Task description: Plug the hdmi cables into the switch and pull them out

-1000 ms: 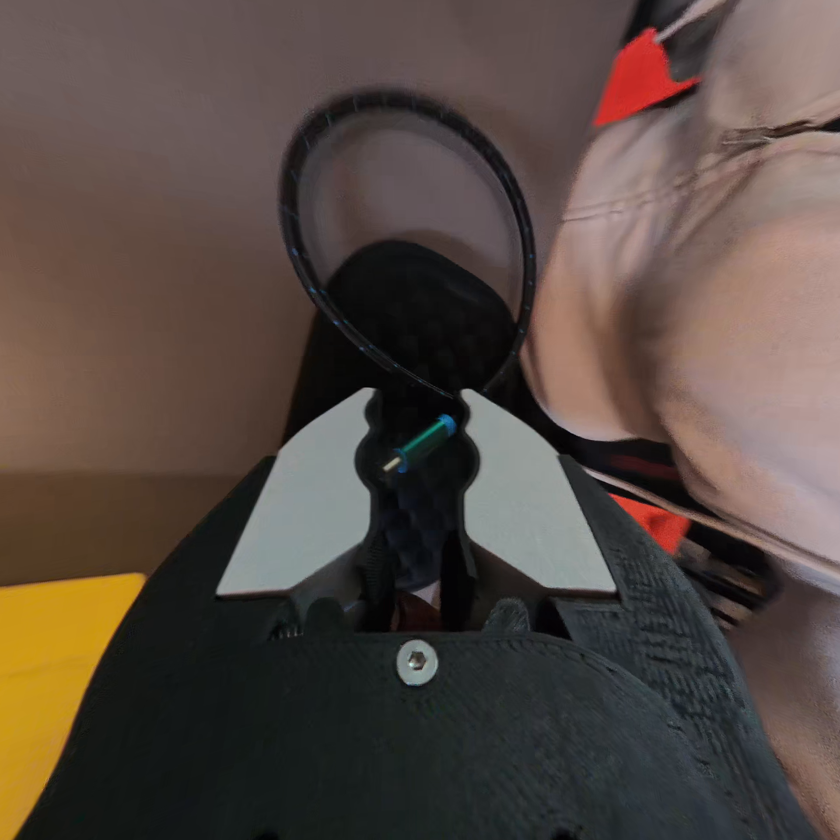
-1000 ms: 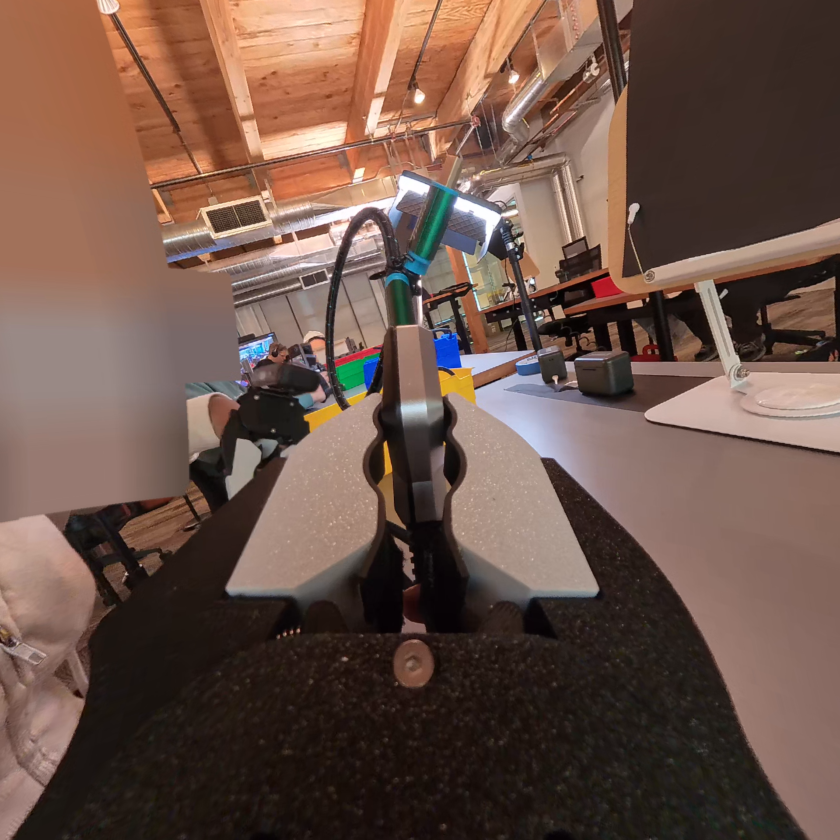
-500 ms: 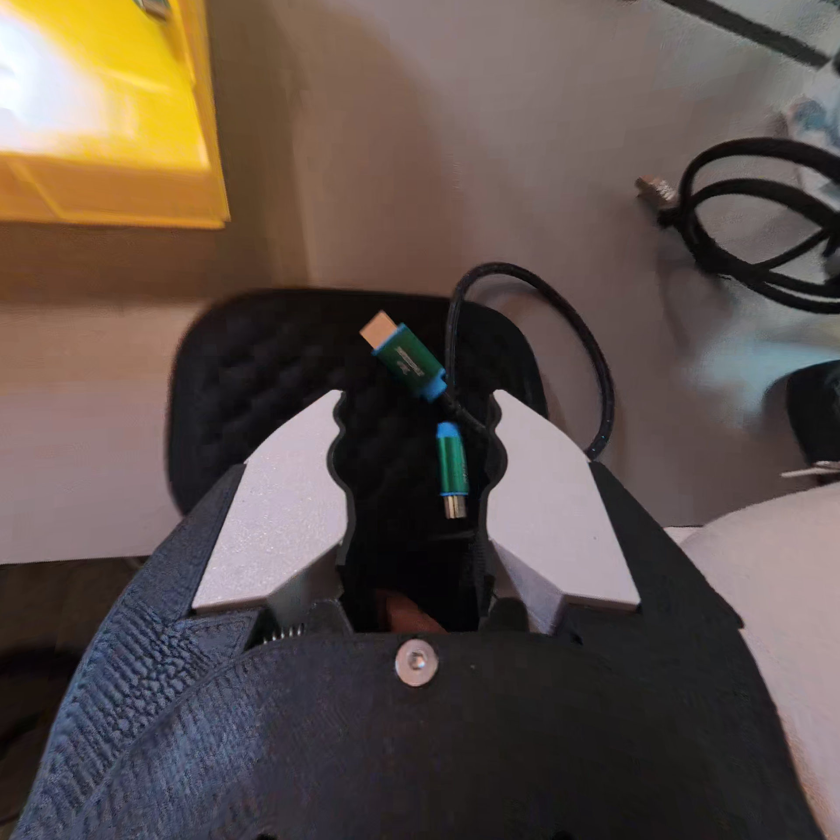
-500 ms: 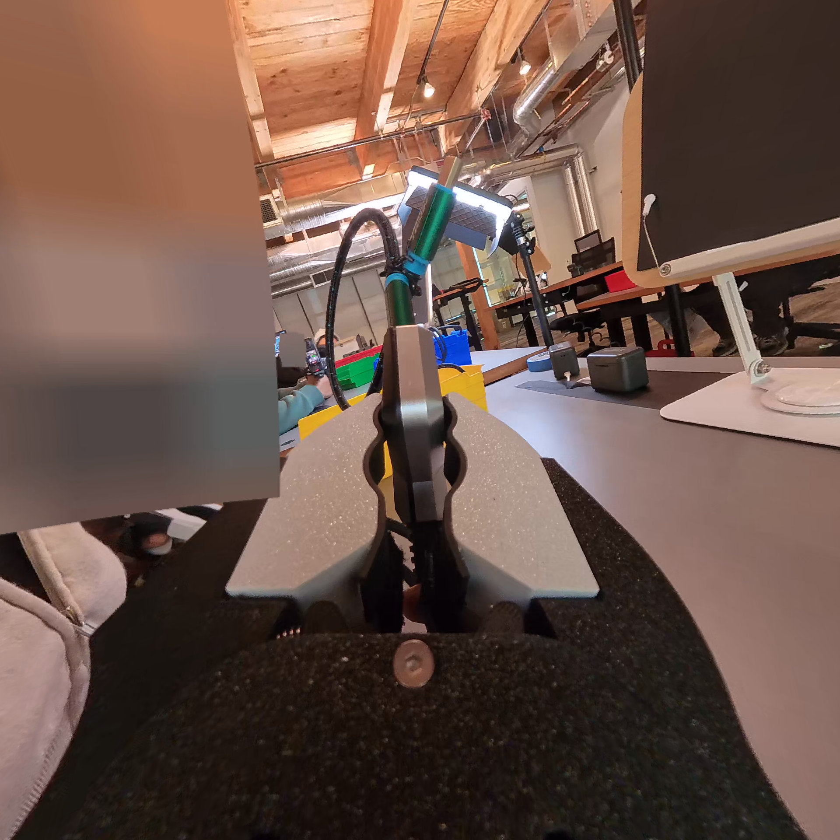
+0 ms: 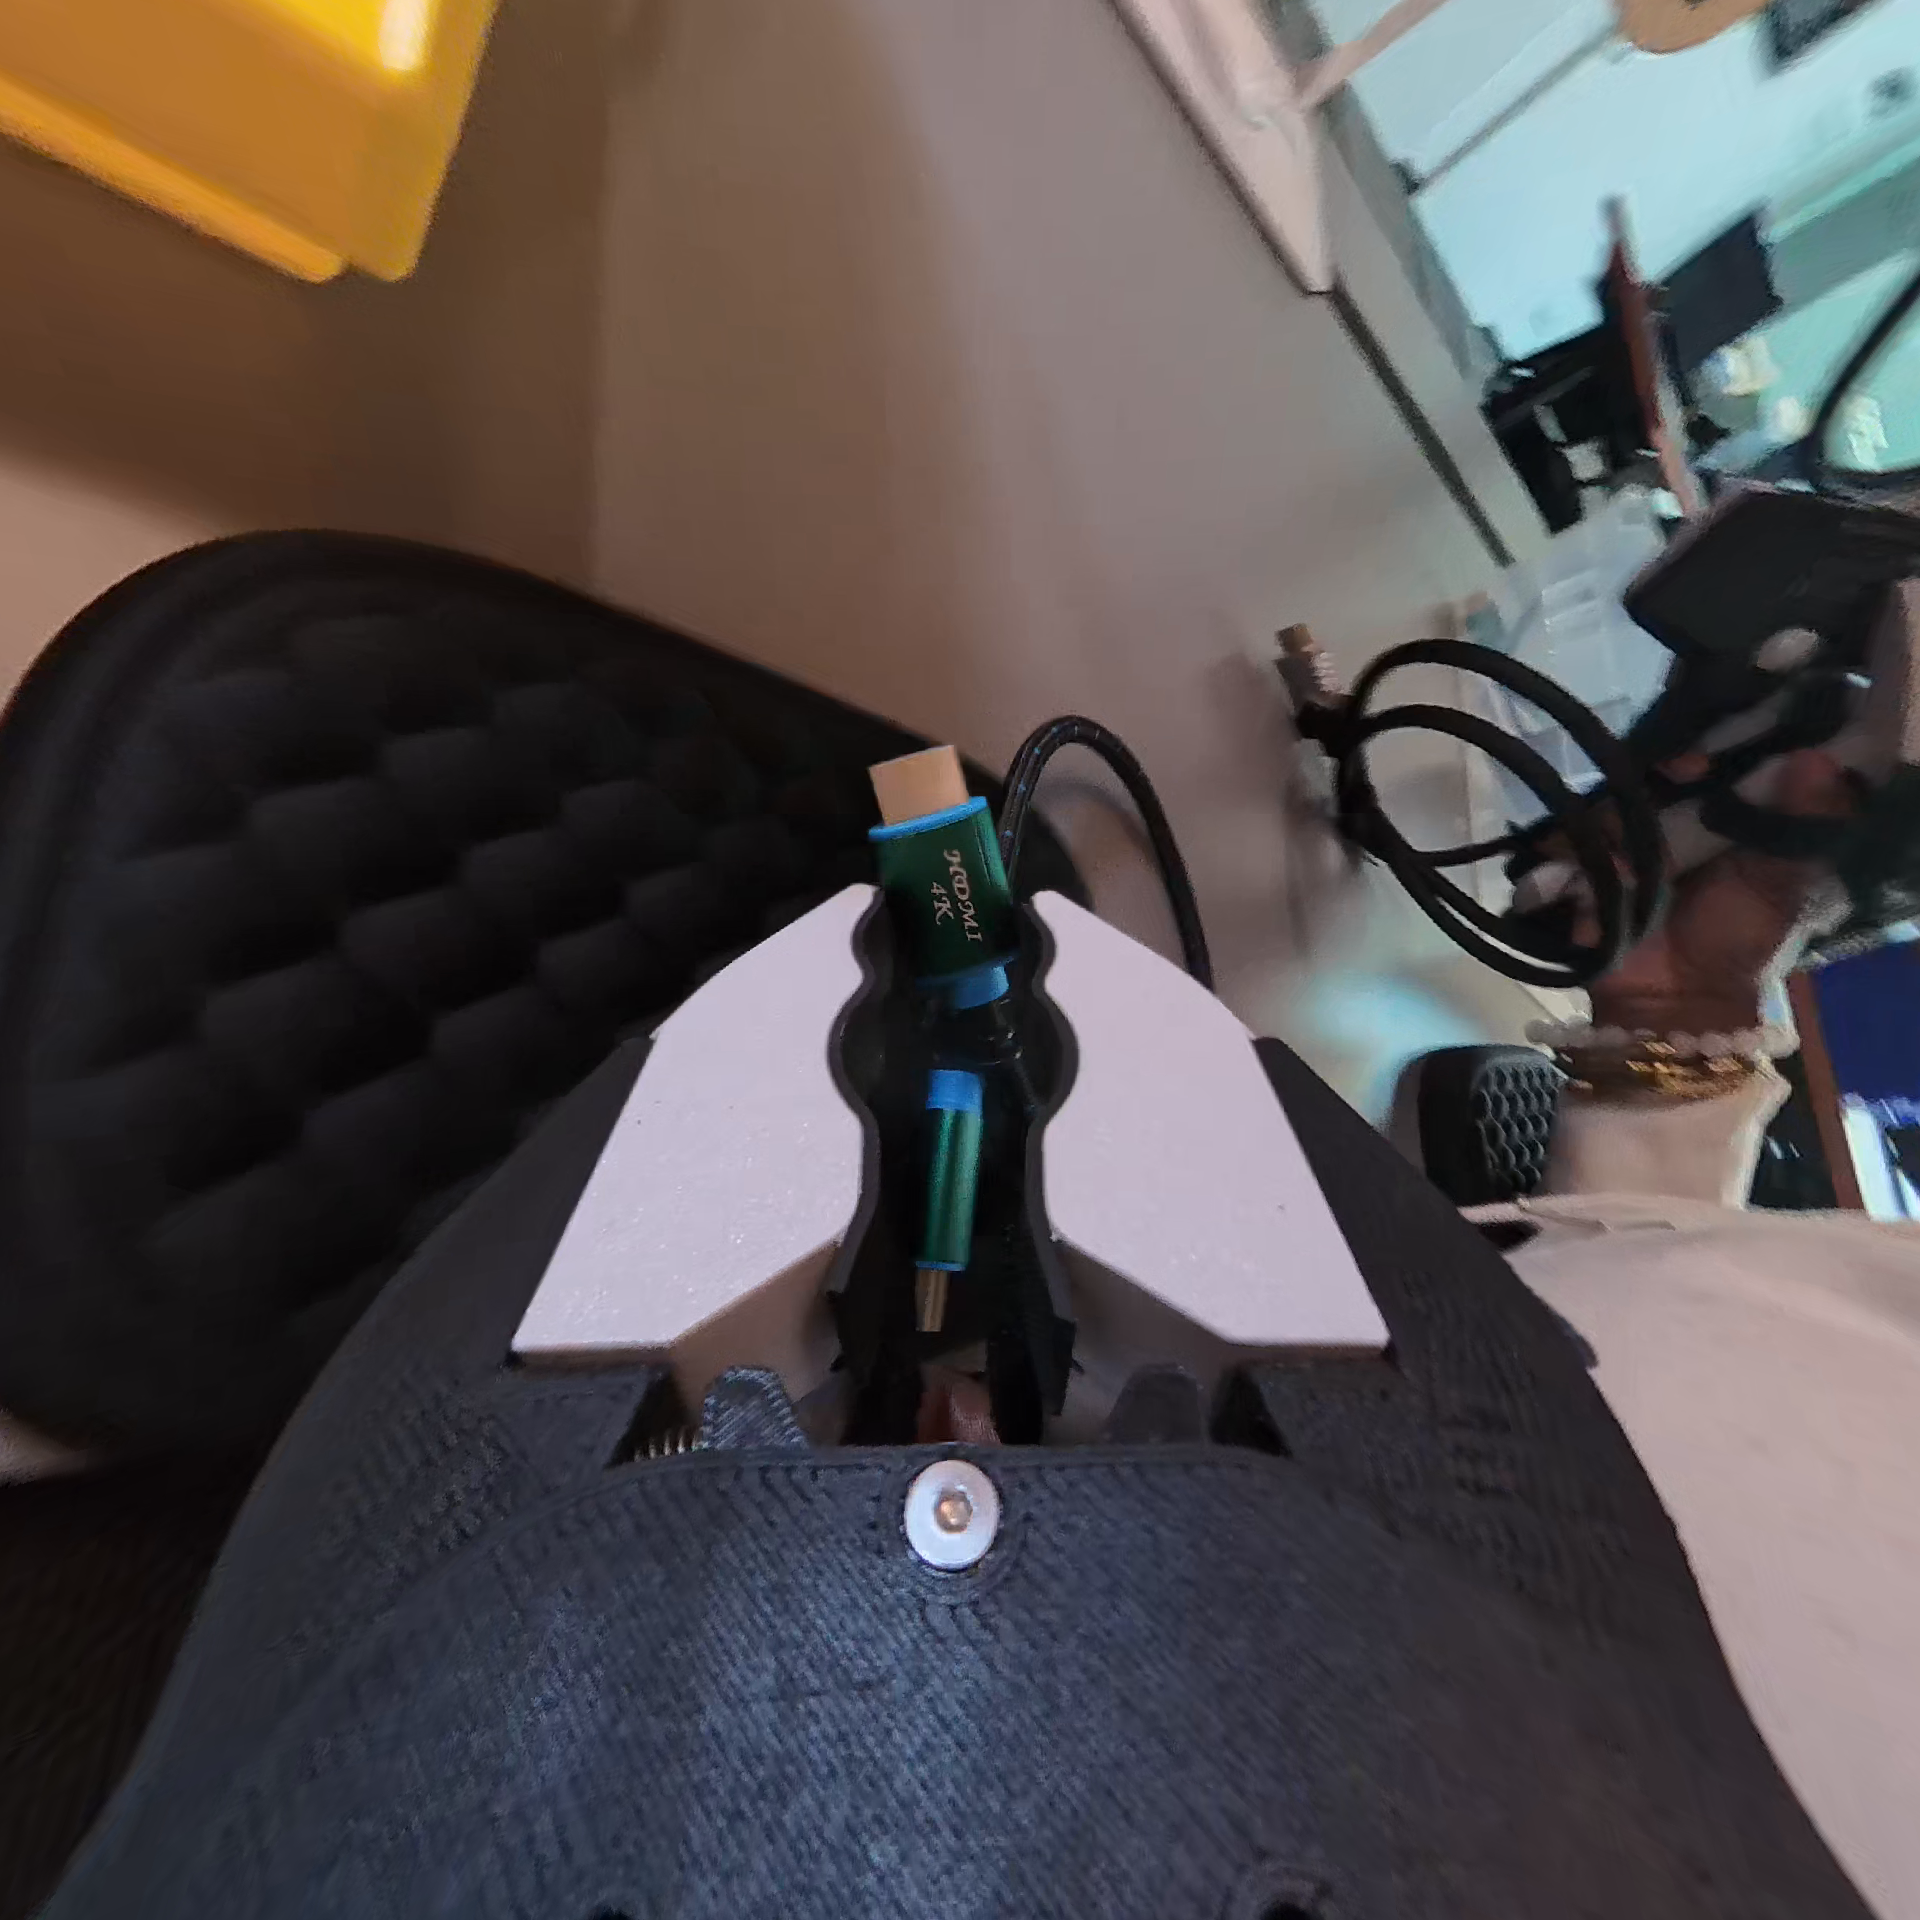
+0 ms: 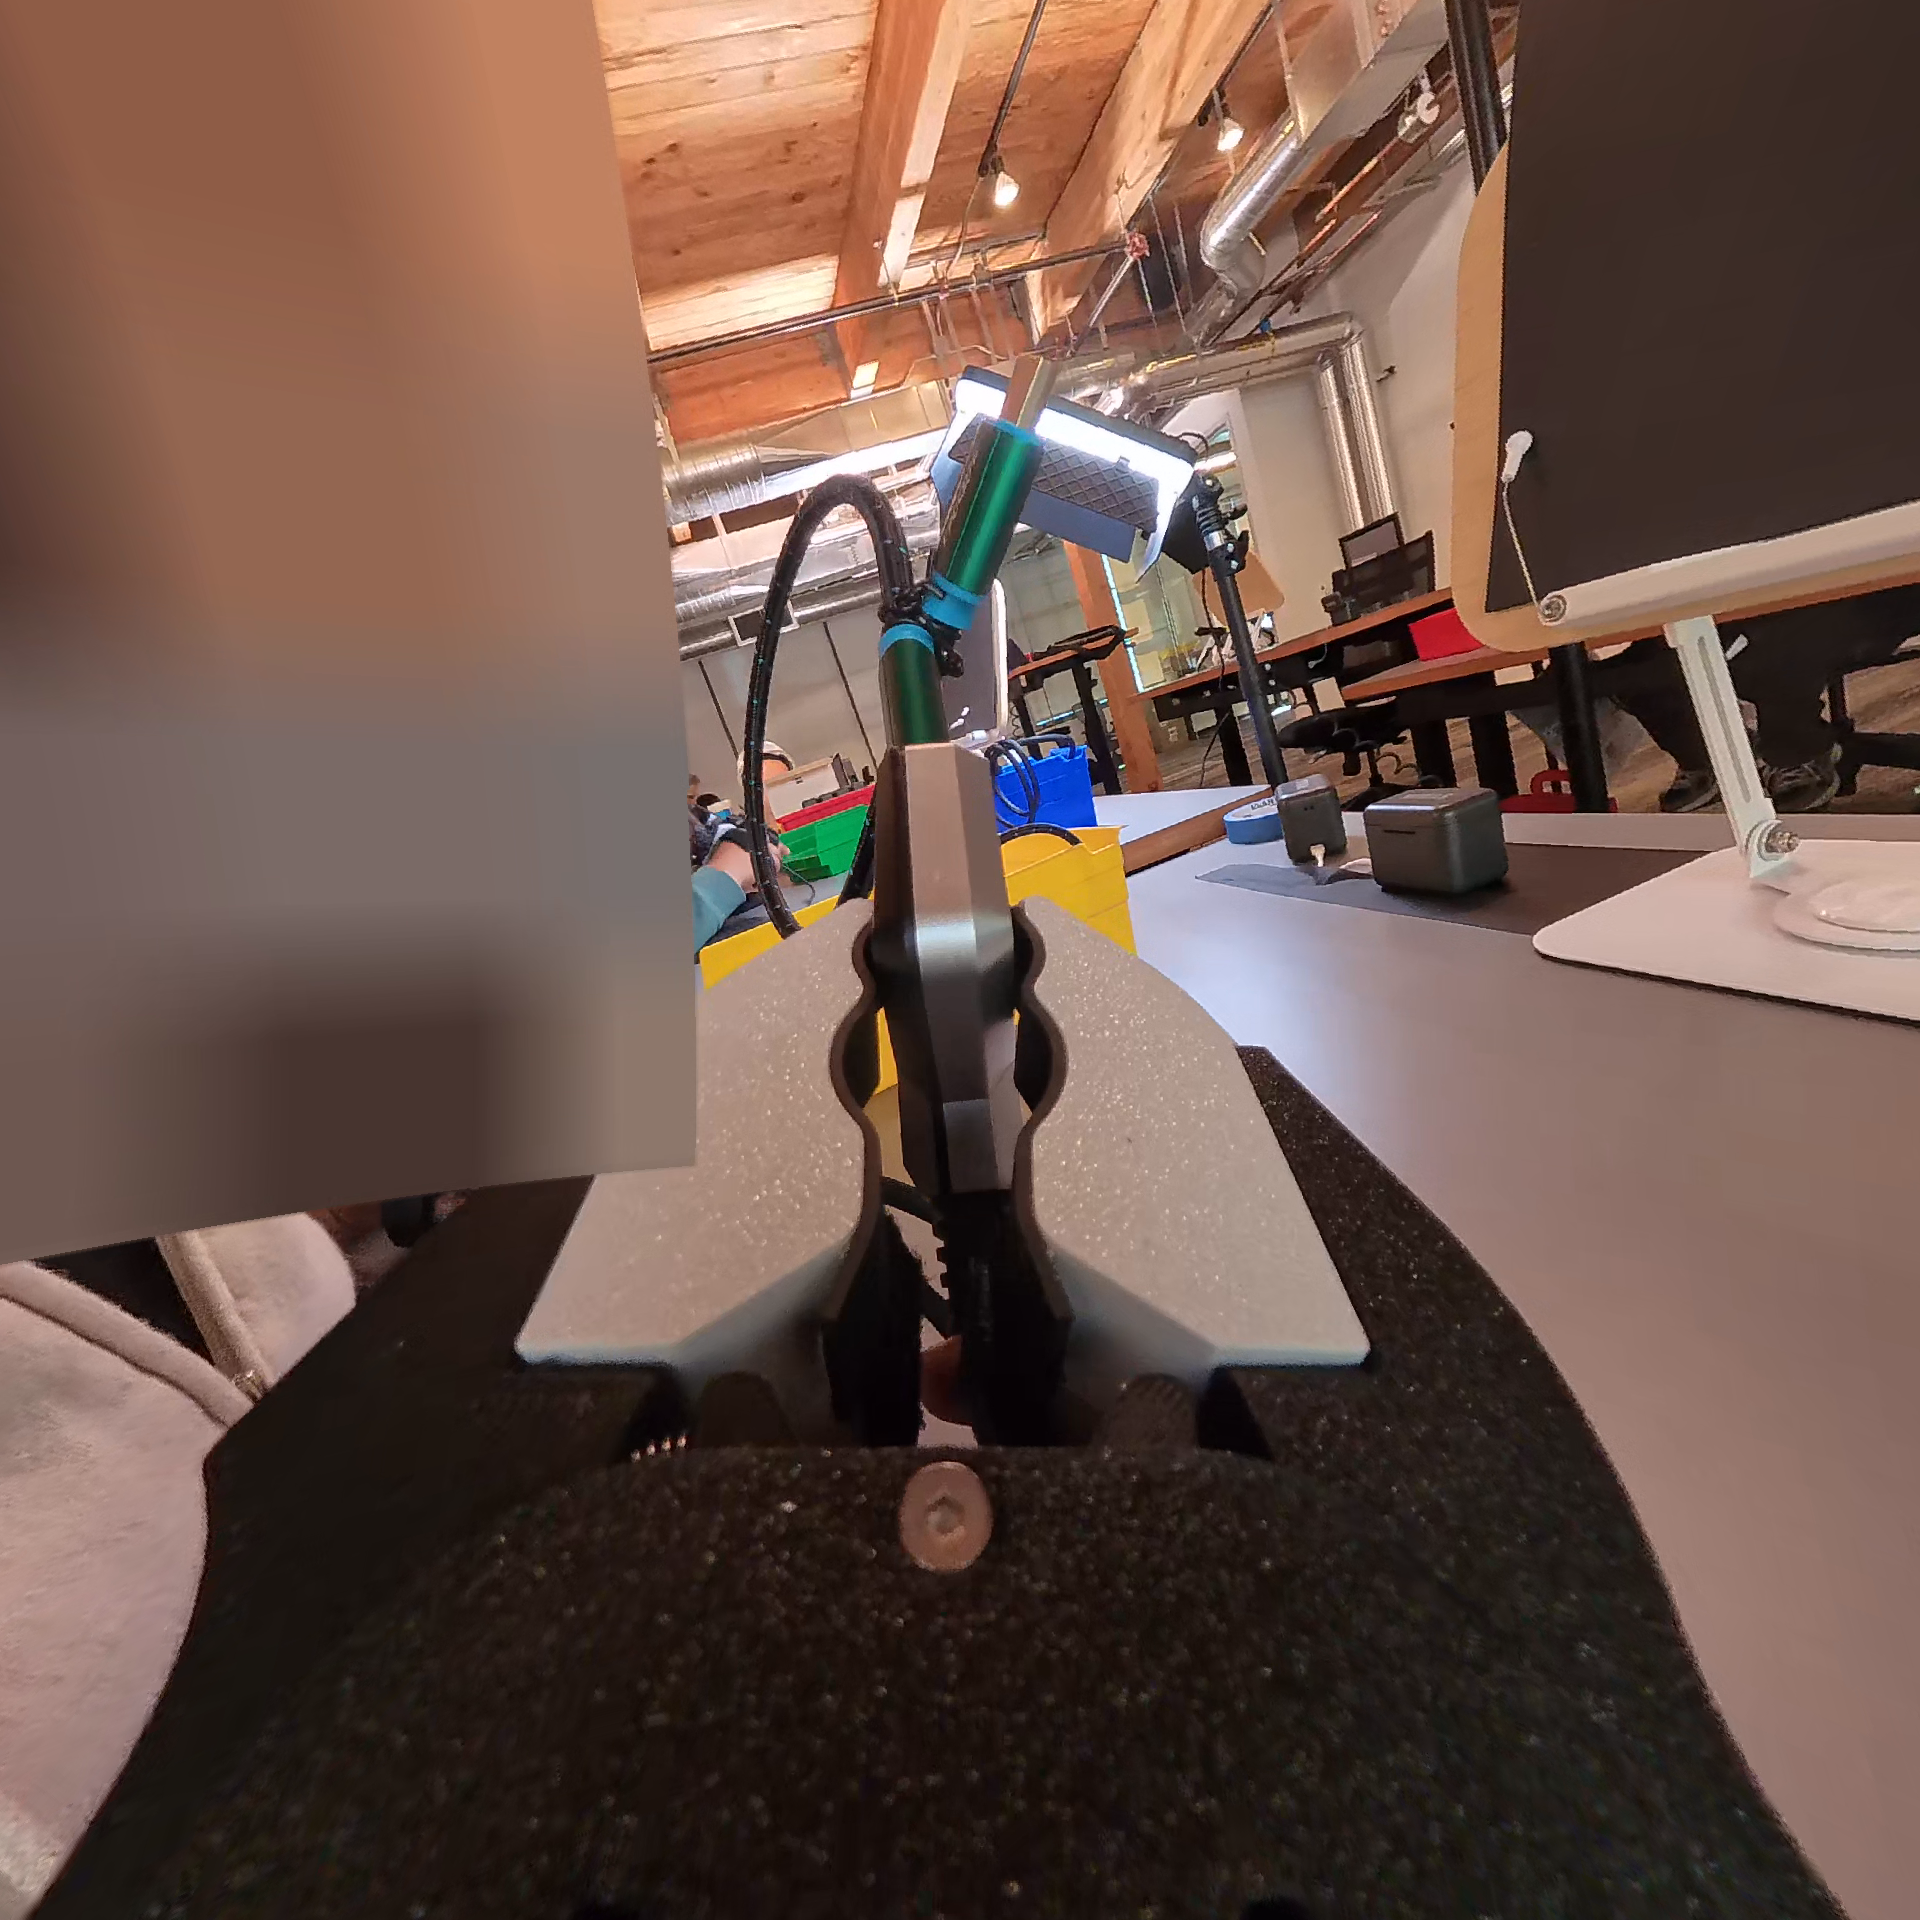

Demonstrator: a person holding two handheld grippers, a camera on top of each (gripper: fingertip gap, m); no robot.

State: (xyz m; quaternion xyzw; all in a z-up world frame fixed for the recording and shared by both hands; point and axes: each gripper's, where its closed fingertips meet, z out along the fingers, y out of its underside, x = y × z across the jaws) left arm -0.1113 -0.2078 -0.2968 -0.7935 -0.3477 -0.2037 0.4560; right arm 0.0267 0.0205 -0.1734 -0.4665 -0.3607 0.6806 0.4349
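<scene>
My left gripper [image 5: 951,925] is clamped on the green HDMI plug [image 5: 940,896] at frame centre, its second plug [image 5: 948,1184] hanging between my jaws. My right gripper [image 6: 940,956] pinches the grey switch [image 6: 940,935] edgewise, mid-frame. The plug shell looks rigid and slick, so I'd hold its flat sides; the braided cable [image 5: 1132,821] looping right seems springy and may tug sideways.

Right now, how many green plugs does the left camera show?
2: the upper plug pinched at the left tongs' tips, the lower plug deeper between them. Others may be hidden.
</scene>
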